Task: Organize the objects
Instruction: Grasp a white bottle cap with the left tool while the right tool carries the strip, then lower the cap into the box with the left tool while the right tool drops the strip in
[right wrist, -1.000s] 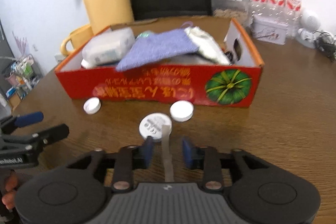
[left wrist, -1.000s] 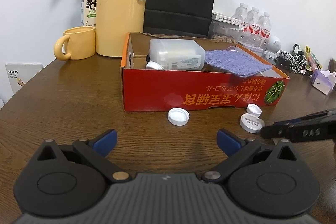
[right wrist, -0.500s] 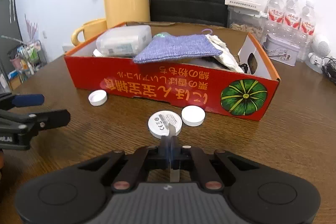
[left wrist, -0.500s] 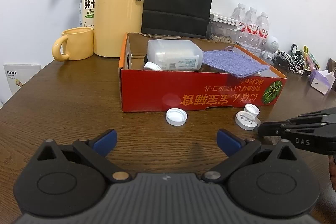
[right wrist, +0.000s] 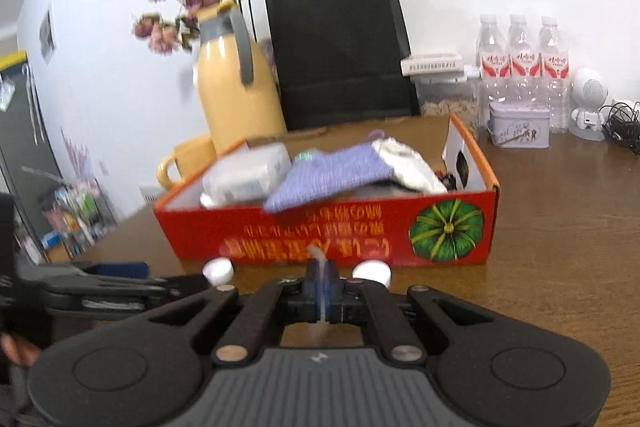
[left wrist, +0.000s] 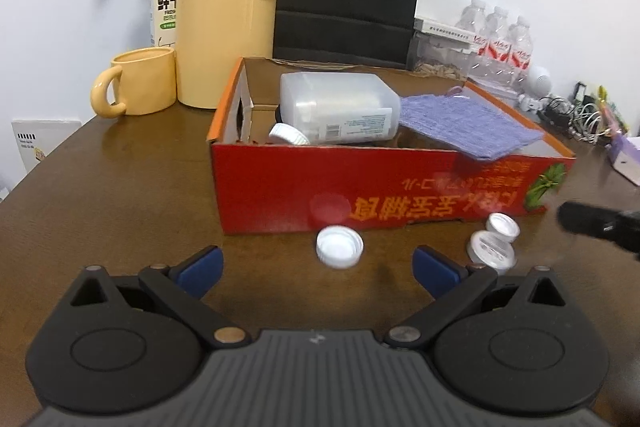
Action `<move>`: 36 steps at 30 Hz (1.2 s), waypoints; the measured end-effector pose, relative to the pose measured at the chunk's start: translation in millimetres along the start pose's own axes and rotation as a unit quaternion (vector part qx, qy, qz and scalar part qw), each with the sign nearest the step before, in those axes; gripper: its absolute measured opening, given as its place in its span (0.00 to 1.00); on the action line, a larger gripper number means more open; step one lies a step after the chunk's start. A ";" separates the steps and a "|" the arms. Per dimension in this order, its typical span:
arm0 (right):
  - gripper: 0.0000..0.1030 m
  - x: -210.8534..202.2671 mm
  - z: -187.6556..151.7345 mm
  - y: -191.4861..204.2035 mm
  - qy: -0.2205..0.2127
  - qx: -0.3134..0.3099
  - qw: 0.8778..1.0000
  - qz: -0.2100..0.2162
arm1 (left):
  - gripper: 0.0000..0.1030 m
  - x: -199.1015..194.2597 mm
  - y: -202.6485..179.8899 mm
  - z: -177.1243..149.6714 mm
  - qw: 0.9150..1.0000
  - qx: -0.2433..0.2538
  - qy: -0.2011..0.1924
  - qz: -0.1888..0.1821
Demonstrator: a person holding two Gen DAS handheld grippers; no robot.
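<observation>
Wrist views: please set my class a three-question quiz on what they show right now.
1. True or false: the left gripper is open.
2. What overhangs the front wall of the red box? A) purple cloth B) mug C) black bag
3. Fill in: the right gripper is shut on a thin white ____.

Key: 1 true; 2 A; 3 strip.
</observation>
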State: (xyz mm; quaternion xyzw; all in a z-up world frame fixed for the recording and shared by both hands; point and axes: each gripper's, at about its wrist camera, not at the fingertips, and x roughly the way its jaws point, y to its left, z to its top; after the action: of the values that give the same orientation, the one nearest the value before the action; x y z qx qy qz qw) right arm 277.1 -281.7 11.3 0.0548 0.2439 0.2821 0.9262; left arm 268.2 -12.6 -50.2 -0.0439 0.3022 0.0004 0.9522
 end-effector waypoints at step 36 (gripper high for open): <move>0.01 76.1 107.1 6.7 -0.089 -0.026 0.996 -0.003 | 0.28 31.7 -25.5 122.6 0.992 -0.014 -0.109 -0.055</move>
State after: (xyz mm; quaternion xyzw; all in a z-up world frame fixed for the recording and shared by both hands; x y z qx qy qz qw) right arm 380.4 -230.4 74.6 0.0551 0.1531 0.2796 0.9462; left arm 365.4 -28.5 33.4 -0.0734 0.1934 -0.0431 0.9774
